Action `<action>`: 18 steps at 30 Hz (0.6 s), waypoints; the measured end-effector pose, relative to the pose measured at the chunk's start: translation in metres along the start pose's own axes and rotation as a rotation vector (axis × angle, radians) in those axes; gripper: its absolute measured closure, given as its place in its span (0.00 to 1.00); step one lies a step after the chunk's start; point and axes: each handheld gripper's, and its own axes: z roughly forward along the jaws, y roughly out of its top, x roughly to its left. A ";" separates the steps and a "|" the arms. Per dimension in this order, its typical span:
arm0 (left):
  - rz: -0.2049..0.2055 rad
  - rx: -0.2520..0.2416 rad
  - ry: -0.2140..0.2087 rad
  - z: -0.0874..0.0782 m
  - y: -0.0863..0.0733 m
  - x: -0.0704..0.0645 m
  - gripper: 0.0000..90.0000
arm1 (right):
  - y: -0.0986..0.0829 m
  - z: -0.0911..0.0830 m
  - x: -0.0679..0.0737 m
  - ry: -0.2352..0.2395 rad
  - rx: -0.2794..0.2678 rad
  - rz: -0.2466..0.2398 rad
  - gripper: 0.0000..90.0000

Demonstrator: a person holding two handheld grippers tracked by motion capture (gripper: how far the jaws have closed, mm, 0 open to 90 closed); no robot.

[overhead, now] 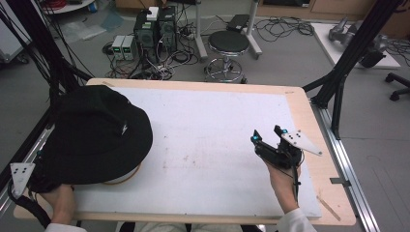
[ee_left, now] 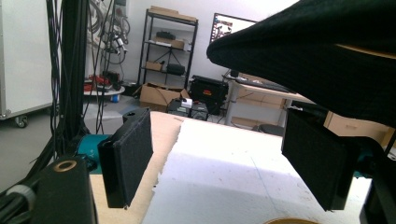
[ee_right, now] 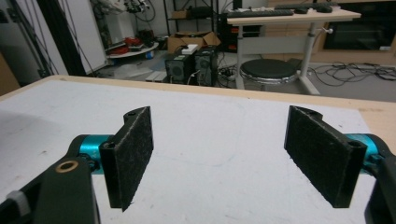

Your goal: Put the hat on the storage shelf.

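Observation:
A black bucket hat [overhead: 94, 133] sits on the left of the white mat [overhead: 212, 145], over a tan round base [overhead: 123, 178] that peeks out under its near brim. My left gripper [ee_left: 219, 135] is at the hat's near left edge, open, with the brim [ee_left: 317, 51] hanging above its right jaw and nothing between the jaws. Its grey plate [overhead: 21, 175] shows beside the hat, with a hand behind it. On the right side of the mat, my right gripper [overhead: 267, 134] is held open and empty, well away from the hat; bare mat lies beyond its jaws [ee_right: 219, 121].
The mat covers a wooden table [overhead: 309, 125] with bare wood along the right and far edges. A black frame post [overhead: 345, 63] rises off the right far corner. On the floor beyond the table are a stool [overhead: 227, 46], computer boxes [overhead: 154, 31] and cables.

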 end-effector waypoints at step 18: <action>0.001 0.005 -0.005 0.000 0.000 -0.001 0.28 | -0.034 0.007 -0.018 -0.091 -0.006 -0.021 0.20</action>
